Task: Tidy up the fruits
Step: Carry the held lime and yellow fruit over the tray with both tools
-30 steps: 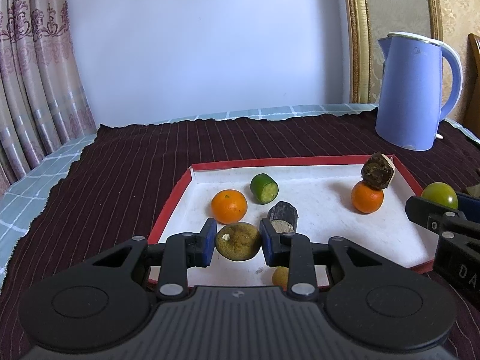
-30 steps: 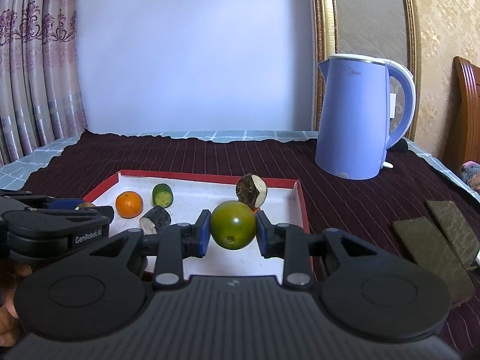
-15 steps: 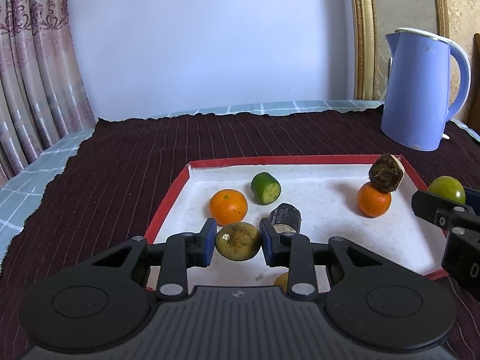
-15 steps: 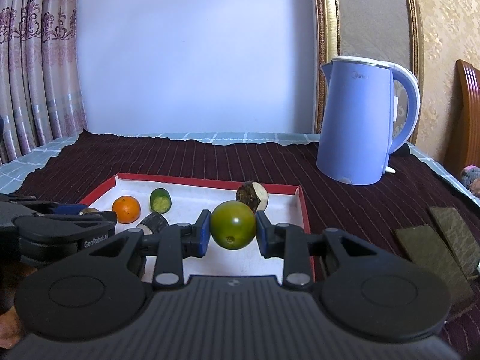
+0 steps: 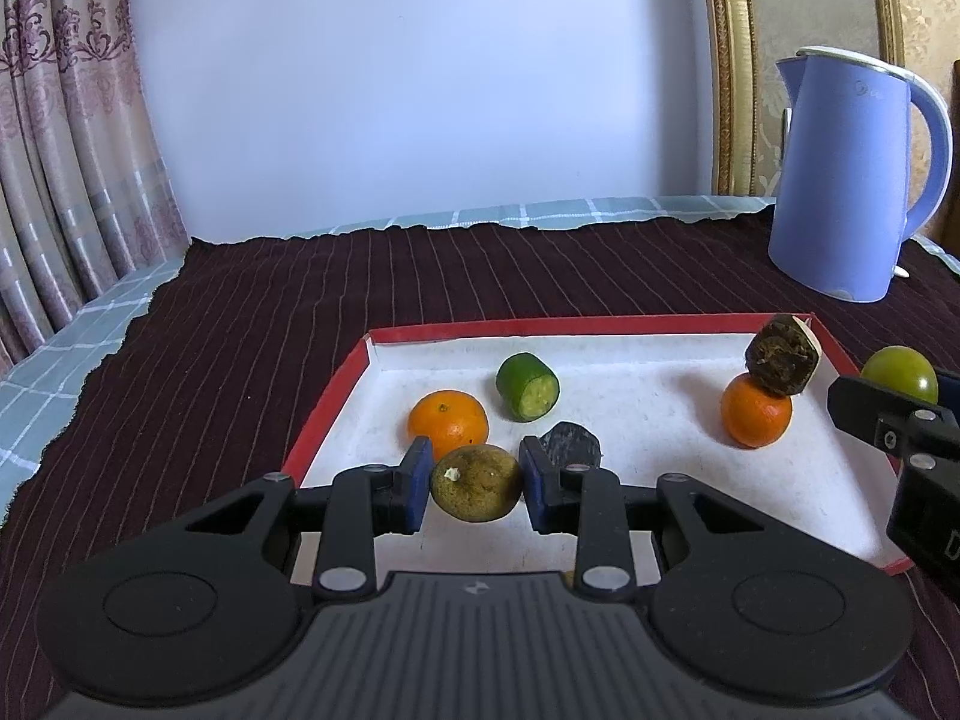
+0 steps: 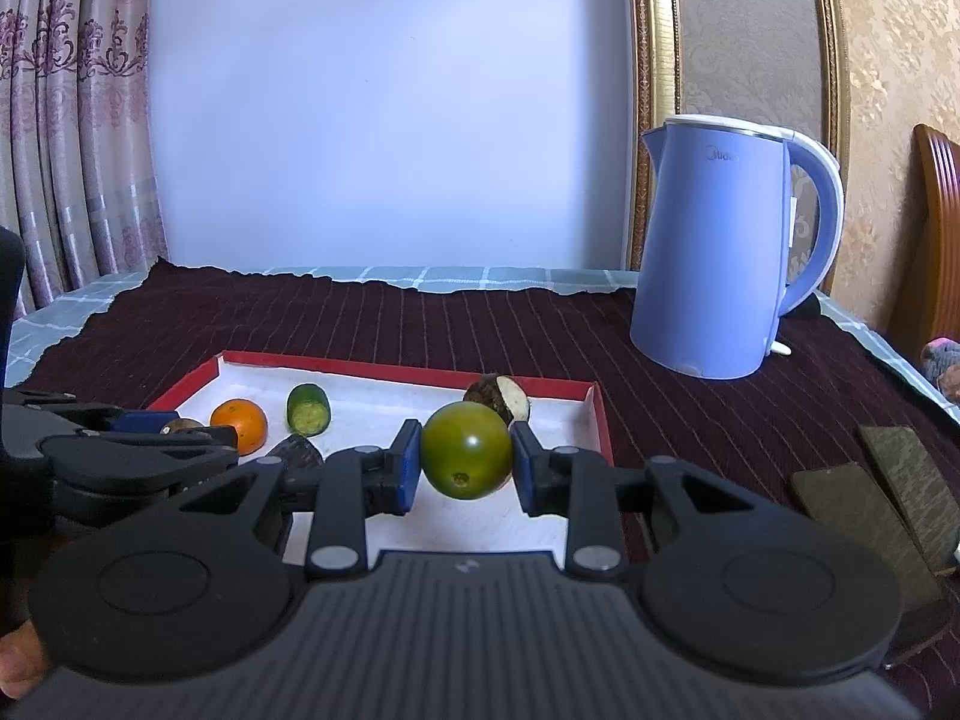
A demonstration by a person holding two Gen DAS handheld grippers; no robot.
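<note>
Now, from my left camera, my left claw squeezes a brownish-yellow fruit by its two sides, up over the near part of the white tray. It looks old and soft, so I think a gentle squeeze is best.

From my right camera, my right claw grips a green fruit at its middle, over the tray's right side. It looks smooth, round and maybe slippery.

Left tongs: matte black body, two round housings, ribbed grey centre plate with small logo, silver screws on linkage arms, blue pads. Right tongs: same build. Bare skin at lower-left of right-wrist view.
</note>
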